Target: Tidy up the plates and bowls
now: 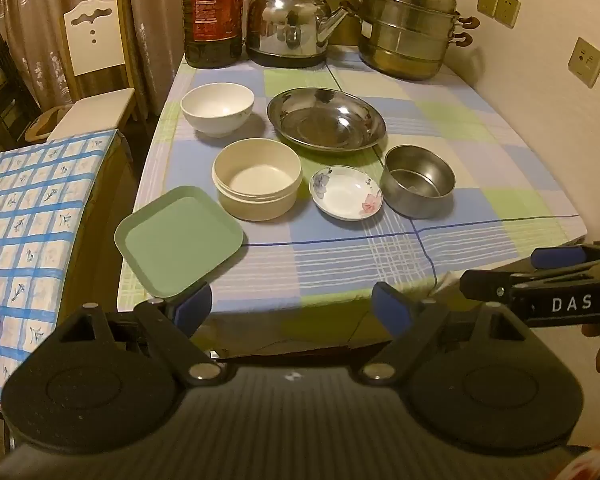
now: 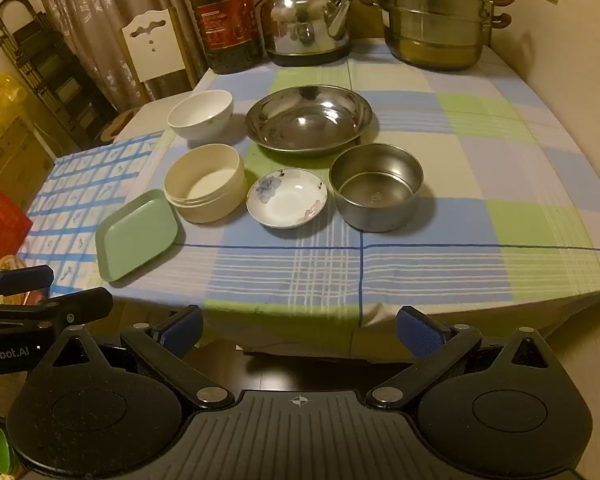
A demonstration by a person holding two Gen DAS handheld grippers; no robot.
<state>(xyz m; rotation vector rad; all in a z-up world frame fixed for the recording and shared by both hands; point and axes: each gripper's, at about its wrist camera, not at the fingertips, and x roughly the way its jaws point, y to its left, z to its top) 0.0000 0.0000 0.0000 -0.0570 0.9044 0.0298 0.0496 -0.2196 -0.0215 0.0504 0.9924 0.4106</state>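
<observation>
On the checked tablecloth point(image 1: 340, 256) sit a green square plate point(image 1: 178, 240) at the front left, a beige round bowl point(image 1: 257, 178), a white bowl point(image 1: 217, 108), a wide steel plate point(image 1: 326, 118), a small flowered dish point(image 1: 345, 192) and a steel bowl point(image 1: 418, 180). The same items show in the right wrist view: green plate point(image 2: 136, 234), beige bowl point(image 2: 205, 182), white bowl point(image 2: 201, 114), steel plate point(image 2: 309, 120), flowered dish point(image 2: 286, 198), steel bowl point(image 2: 376, 186). My left gripper point(image 1: 292, 308) is open and empty before the table's front edge. My right gripper point(image 2: 300, 332) is open and empty too.
At the table's back stand an oil jug point(image 1: 213, 14), a steel kettle point(image 1: 290, 26) and a stacked steamer pot point(image 1: 406, 28). A chair point(image 1: 96, 64) and a blue-checked covered surface point(image 1: 32, 216) are at the left. A wall point(image 1: 560, 92) runs along the right.
</observation>
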